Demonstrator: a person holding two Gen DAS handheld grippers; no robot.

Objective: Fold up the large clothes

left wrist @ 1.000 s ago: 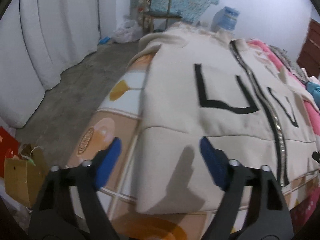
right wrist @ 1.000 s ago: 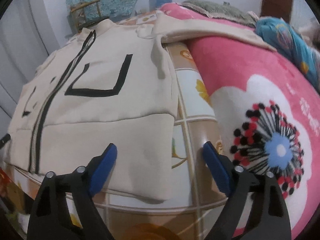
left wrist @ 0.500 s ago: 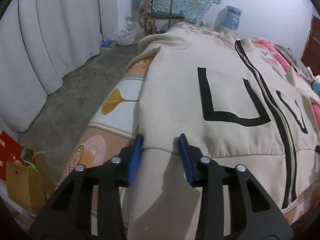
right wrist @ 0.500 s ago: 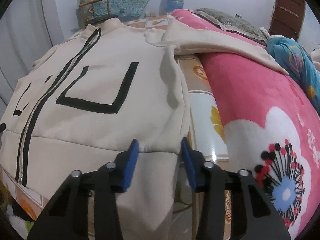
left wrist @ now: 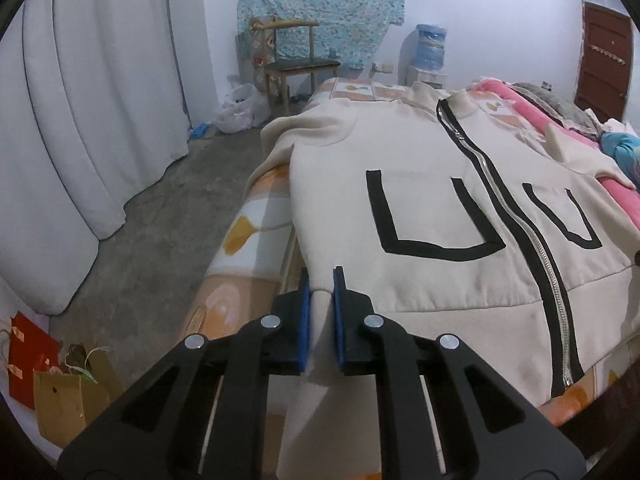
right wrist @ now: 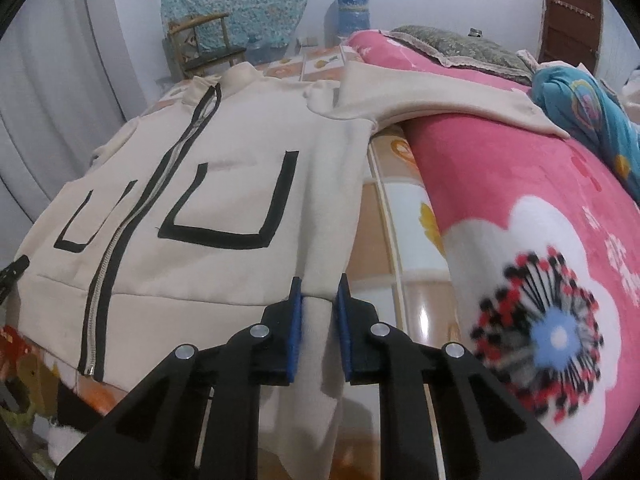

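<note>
The left gripper [left wrist: 320, 286] pinches the jacket [left wrist: 440, 208] hem at lower centre of its frame. The right gripper [right wrist: 319, 294], jaws closing, clamps the hem's other corner at lower centre.

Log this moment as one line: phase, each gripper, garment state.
phase: hem grasp | left gripper: shut on jacket hem corner | right gripper: closing on opposite hem corner | jacket: flat on bed, zipped, unfolded
</note>
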